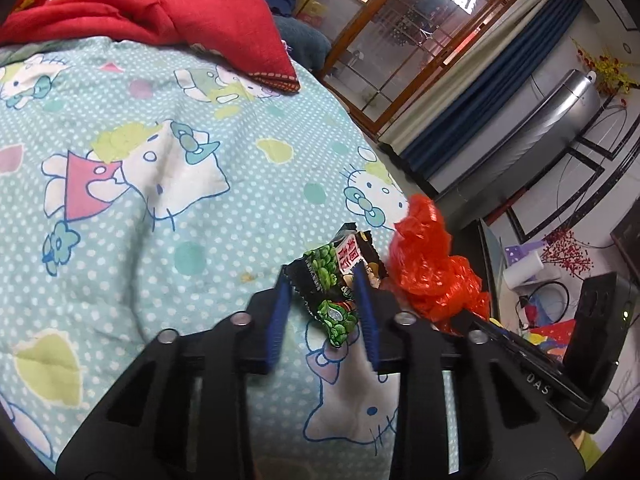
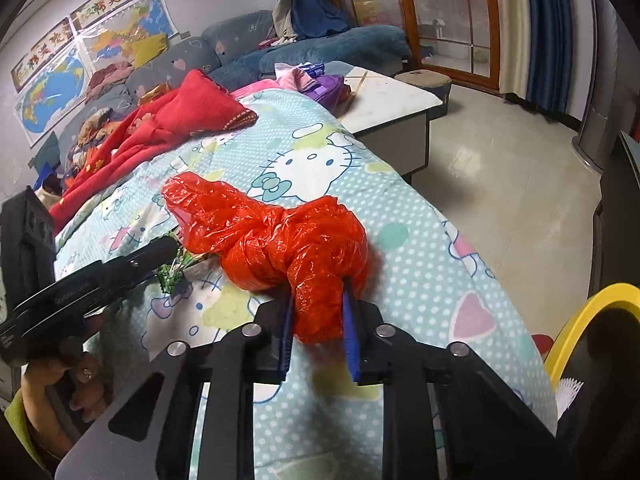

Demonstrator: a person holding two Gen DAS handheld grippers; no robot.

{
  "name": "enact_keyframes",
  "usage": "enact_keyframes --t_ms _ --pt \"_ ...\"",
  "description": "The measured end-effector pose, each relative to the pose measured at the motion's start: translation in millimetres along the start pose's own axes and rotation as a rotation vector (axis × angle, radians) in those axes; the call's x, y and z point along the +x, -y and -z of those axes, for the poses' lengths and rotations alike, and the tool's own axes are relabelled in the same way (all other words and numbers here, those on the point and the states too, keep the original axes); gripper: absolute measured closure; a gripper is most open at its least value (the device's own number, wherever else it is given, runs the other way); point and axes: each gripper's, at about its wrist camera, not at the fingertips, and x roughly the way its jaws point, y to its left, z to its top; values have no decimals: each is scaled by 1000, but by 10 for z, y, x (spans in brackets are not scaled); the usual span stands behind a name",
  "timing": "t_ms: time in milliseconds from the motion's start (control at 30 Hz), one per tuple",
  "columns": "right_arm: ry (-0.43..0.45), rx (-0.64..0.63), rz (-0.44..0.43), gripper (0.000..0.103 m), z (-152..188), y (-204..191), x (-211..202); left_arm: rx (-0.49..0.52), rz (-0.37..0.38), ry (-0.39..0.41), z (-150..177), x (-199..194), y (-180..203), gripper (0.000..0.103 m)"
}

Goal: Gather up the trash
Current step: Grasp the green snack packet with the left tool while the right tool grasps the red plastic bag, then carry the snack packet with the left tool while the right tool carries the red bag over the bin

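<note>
A green and black snack wrapper (image 1: 334, 280) lies between the blue pads of my left gripper (image 1: 322, 276), whose jaws close around it on the Hello Kitty quilt (image 1: 160, 184). A crumpled red plastic bag (image 1: 430, 268) lies just right of it. In the right wrist view my right gripper (image 2: 316, 292) is closed around the near end of the red plastic bag (image 2: 280, 232). The left gripper (image 2: 100, 276) and a bit of the wrapper (image 2: 172, 272) show at the left there.
A red blanket (image 2: 172, 124) lies at the far end of the quilt. A yellow-rimmed bin (image 2: 588, 320) stands at the lower right beside the bed. A low white table (image 2: 392, 100) and tiled floor (image 2: 512, 168) lie beyond. A sofa (image 2: 240, 48) lines the wall.
</note>
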Motion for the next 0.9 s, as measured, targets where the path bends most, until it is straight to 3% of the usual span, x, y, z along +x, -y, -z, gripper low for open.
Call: enact_keyframes --t_ms 67,200,467,900 --pt "6 7 -8 84 26 -7 -48 -1 4 -1 8 -8 -15 94" --pt "19 6 -16 85 77 -30 -154 16 9 10 26 -34 15 97" --pt "68 19 12 85 175 -4 -452 114 1 64 96 -211 254 98" --pt "142 61 59 86 259 206 -945 226 49 95 217 -421 728 98"
